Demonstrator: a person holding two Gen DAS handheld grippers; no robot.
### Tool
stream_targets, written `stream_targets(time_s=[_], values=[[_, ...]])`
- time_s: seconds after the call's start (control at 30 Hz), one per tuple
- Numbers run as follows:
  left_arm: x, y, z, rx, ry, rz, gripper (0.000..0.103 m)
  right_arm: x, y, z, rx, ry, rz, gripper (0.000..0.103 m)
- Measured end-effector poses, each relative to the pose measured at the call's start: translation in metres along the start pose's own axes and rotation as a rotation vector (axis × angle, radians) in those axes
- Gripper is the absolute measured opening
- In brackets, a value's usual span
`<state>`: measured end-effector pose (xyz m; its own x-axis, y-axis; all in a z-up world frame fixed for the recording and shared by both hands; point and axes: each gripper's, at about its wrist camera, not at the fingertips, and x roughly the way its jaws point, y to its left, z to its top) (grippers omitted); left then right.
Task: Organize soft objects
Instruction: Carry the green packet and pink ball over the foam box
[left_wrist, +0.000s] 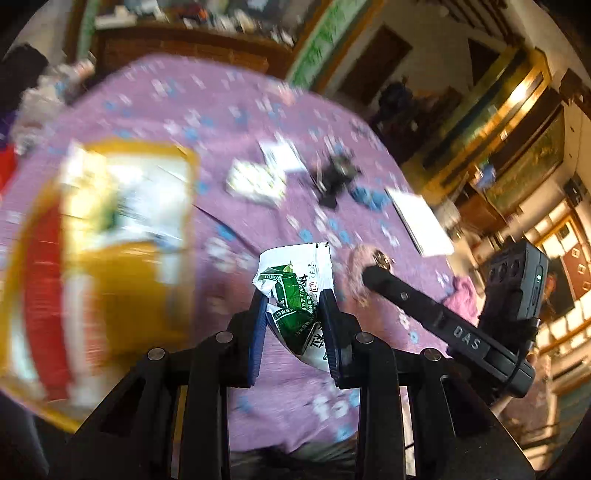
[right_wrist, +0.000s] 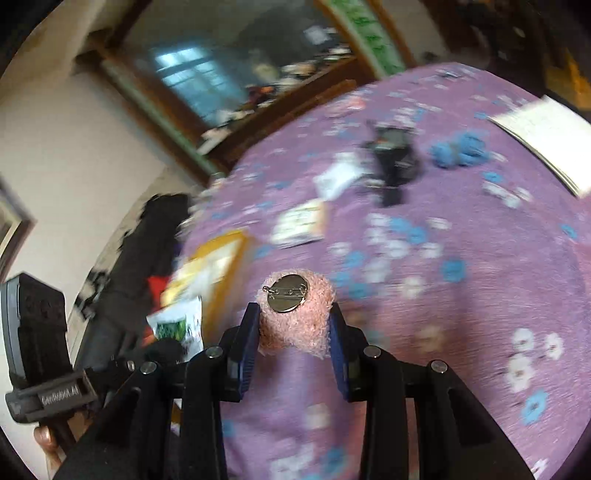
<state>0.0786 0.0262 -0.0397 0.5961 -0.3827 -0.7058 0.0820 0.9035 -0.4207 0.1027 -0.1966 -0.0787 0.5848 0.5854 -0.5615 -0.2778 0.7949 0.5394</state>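
1. left tongs (left_wrist: 291, 306) pinch a crumpled green-and-white sachet (left_wrist: 295, 291), held up off the purple flowered desk (left_wrist: 240, 122).
2. right tongs (right_wrist: 293, 332) pinch a fluffy pink brooch (right_wrist: 295, 317), metal pin back facing up, also clear of the desk.
3. blurred yellow box (left_wrist: 103, 240) sits left; blue fluffy item (right_wrist: 461, 147) lies far side.

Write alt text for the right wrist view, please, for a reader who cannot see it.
The right claw grips a fuzzy pink brooch, its round metal pin back facing the camera, above a purple floral tablecloth. Blurred blue yarn lies beyond.
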Motion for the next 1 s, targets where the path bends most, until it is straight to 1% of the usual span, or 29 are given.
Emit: stream_targets(time_s=[0.07,0.1,0.13,0.2,0.33,0.43,0.6,0.77,0.83,0.93,1.0], values=[[-0.033,0.014,-0.001,-0.025,-0.087,0.066,0.027,0.000,0.020,-0.002,-0.039,0.007,0.026,0.035],[-0.044,0.021,0.000,-0.035,-0.111,0.085,0.027,0.002,0.031,-0.003,-0.055,0.020,0.052,0.035],[-0.056,0.030,0.002,-0.055,-0.134,0.093,0.027,0.004,0.041,-0.003,-0.076,0.034,0.080,0.035],[-0.072,0.049,0.005,-0.102,-0.160,0.097,0.027,0.011,0.060,-0.002,-0.126,0.057,0.106,0.035],[-0.083,0.083,0.011,-0.183,-0.181,0.086,0.027,0.032,0.088,-0.001,-0.174,0.115,0.147,0.035],[-0.079,0.095,0.010,-0.207,-0.175,0.083,0.027,0.045,0.104,-0.001,-0.208,0.131,0.157,0.035],[-0.073,0.111,0.018,-0.222,-0.166,0.083,0.027,0.073,0.117,0.007,-0.229,0.162,0.167,0.035],[-0.060,0.127,0.048,-0.222,-0.151,0.106,0.027,0.106,0.127,0.024,-0.260,0.173,0.146,0.035],[-0.054,0.131,0.061,-0.209,-0.151,0.106,0.027,0.127,0.131,0.032,-0.279,0.187,0.125,0.035],[-0.032,0.141,0.082,-0.202,-0.114,0.082,0.027,0.162,0.129,0.037,-0.268,0.252,0.081,0.035],[-0.018,0.148,0.092,-0.202,-0.090,0.124,0.027,0.176,0.128,0.037,-0.276,0.243,0.016,0.035]])
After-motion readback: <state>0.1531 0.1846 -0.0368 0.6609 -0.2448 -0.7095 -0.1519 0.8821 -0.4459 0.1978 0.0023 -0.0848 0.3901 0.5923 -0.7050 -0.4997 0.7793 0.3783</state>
